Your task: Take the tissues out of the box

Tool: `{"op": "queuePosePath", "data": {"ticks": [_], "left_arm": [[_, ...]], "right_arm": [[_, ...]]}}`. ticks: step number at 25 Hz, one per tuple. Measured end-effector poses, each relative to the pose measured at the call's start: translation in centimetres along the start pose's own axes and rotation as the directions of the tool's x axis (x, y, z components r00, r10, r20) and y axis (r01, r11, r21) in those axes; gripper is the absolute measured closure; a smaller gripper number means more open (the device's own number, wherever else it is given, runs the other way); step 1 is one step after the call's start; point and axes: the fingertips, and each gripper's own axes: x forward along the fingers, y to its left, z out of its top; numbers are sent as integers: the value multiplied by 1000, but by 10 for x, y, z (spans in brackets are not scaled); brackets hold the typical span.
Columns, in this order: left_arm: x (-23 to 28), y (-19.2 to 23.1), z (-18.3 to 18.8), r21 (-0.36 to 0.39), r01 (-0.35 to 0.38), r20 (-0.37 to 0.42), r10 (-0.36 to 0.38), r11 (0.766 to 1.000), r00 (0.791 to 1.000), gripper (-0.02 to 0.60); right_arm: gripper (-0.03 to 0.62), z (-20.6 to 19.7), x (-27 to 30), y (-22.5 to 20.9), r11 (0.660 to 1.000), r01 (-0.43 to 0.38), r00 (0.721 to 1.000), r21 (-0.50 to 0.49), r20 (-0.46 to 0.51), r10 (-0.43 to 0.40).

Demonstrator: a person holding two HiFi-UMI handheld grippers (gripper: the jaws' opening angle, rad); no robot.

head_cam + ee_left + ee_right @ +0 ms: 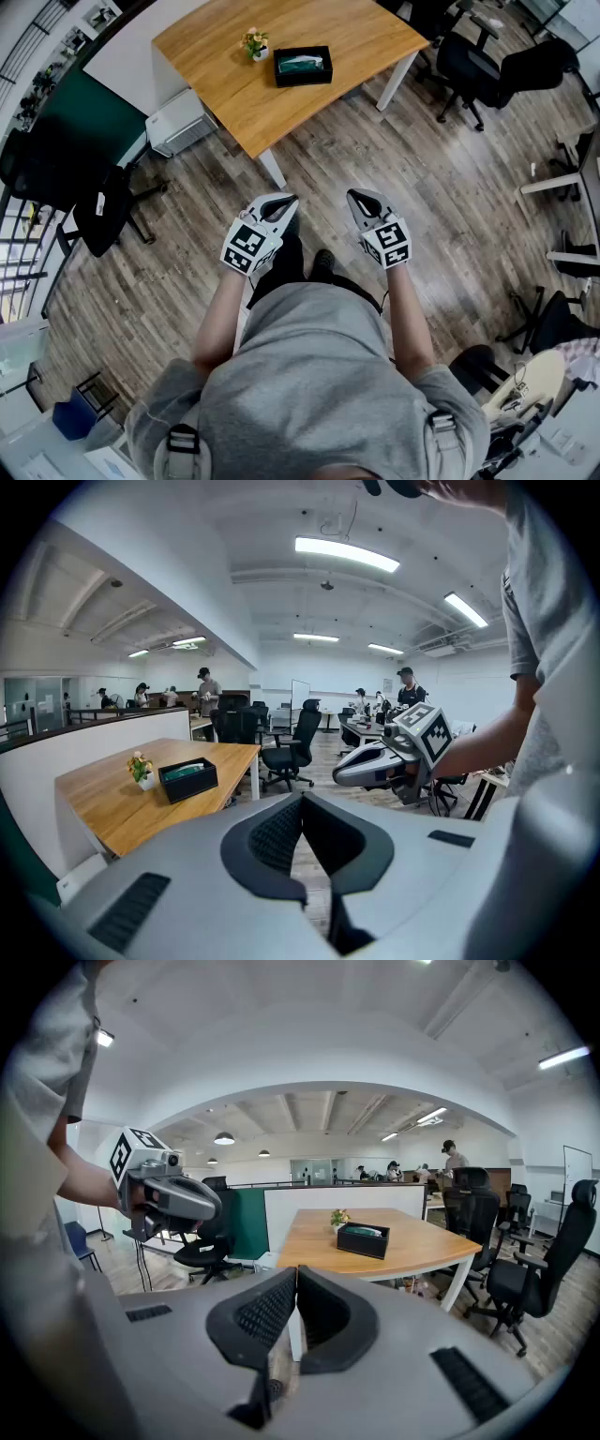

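Black tissue box (305, 81), tissues (302, 64) inside: set on the wooden table (206, 75) beside a small potted plant (254, 43), well apart from both grippers. Left gripper (284, 202) and right gripper (361, 197): clenched, nothing held. The table is to be approached and jaws opened before a tissue is pinched. Office chairs (469, 56) noted beside the table.

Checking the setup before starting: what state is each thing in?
left tongs, shut, empty, away from the table.
right tongs, shut, empty.
tissue box, on the table, top open, tissues inside.
flower pot, upright beside the box.
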Motion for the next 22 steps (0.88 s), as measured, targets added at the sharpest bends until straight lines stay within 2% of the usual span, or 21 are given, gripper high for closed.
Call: {"op": "queuePosePath", "data": {"ticks": [5,9,22], "left_arm": [[1,-2,6,20,-6,8,6,1000,1000,563],[0,1,7,8,-9,8,9,1000,1000,563],[-1,1,12,16,-20,15,20,1000,1000,563]], "right_arm": [[589,-5,-4,-2,1000,3,1000,1,-7,-3],[589,-5,-3,-1,1000,-1,1000,4,-3,1],[542,-2,0,3,999,-33,999,4,10,33]]}}
